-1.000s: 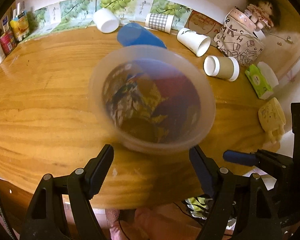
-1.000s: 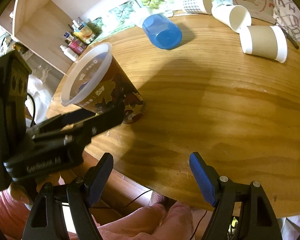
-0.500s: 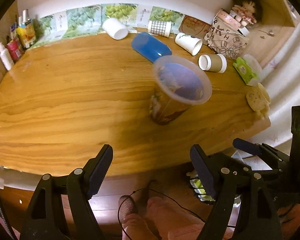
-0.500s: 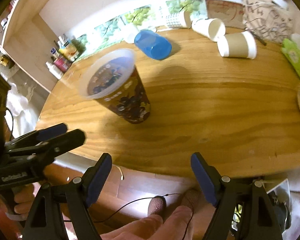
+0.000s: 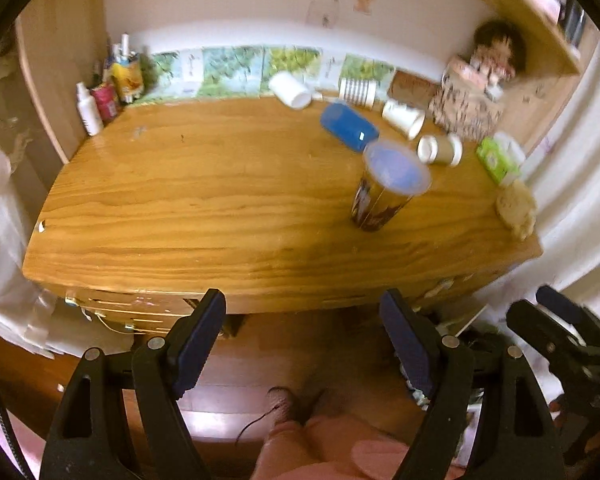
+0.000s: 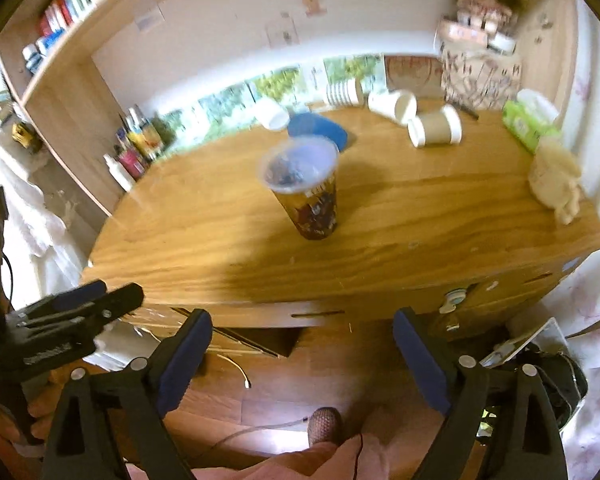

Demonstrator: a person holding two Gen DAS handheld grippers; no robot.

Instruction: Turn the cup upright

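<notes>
A clear plastic cup with a dark printed sleeve [image 5: 386, 190] stands upright on the wooden table [image 5: 204, 200], right of the middle; it also shows in the right wrist view [image 6: 306, 192]. My left gripper [image 5: 304, 336] is open and empty, held back off the table's front edge. My right gripper [image 6: 302, 354] is open and empty too, also clear of the table. Each gripper shows at the edge of the other's view.
Behind the cup lie a blue cup [image 5: 348, 128], a white cup [image 5: 290, 90], a checked cup [image 5: 358, 92], another white cup [image 5: 404, 118] and a brown paper cup [image 5: 440, 150]. Bottles [image 5: 100, 100] stand back left. A patterned box [image 5: 466, 108], green tissue pack [image 5: 498, 160] and beige figure [image 5: 516, 208] sit right.
The cup was close between my left fingers a second ago. Both grippers have pulled back from the table, and the cup stands alone, upright.
</notes>
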